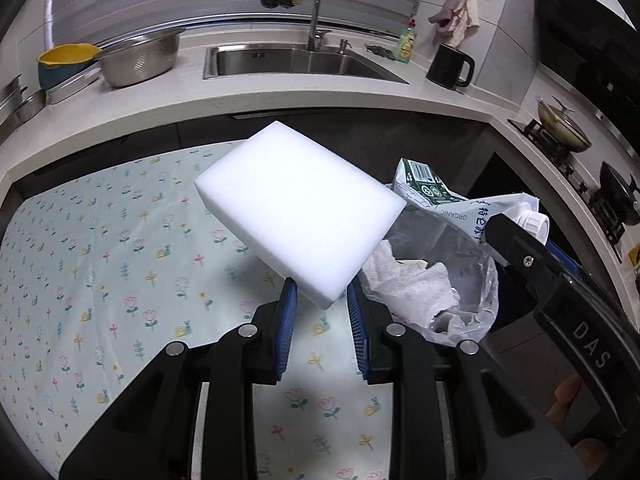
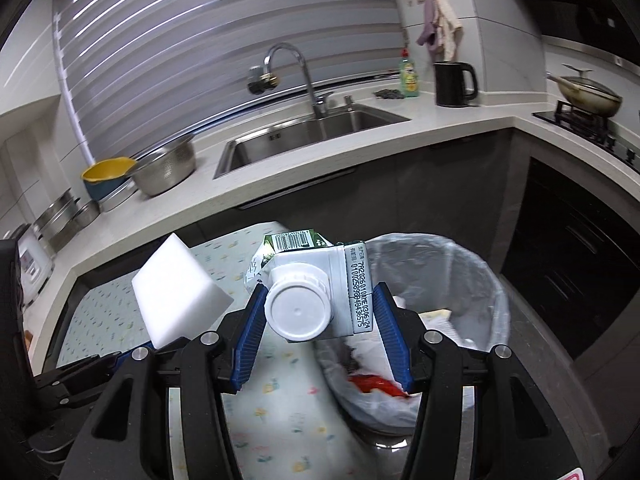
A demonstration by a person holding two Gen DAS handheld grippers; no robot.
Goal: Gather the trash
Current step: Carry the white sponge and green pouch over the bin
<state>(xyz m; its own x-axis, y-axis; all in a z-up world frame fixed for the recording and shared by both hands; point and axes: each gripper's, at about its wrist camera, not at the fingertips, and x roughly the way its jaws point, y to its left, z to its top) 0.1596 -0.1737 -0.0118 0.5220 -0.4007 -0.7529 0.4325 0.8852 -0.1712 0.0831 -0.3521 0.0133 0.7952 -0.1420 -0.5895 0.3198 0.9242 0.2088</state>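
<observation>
My left gripper (image 1: 322,296) is shut on a white foam sponge block (image 1: 298,210), held by one corner above the flowered tablecloth (image 1: 100,248). The block also shows at the left of the right wrist view as a white sponge (image 2: 176,292). My right gripper (image 2: 316,304) is shut on a crumpled milk carton (image 2: 344,284) with a white screw cap (image 2: 298,306) facing the camera. In the left wrist view the carton (image 1: 432,192) hangs over the bin. A trash bin lined with a clear bag (image 2: 472,280) stands just right of the table, with tissue and a red scrap inside.
Behind the table runs a white counter (image 1: 280,100) with a steel sink (image 1: 296,62), tap, colander (image 1: 140,56), yellow bowl, black kettle (image 1: 450,66) and green soap bottle. A stove with pans (image 1: 564,128) stands at the right. Crumpled paper (image 1: 412,284) lies in the bin bag.
</observation>
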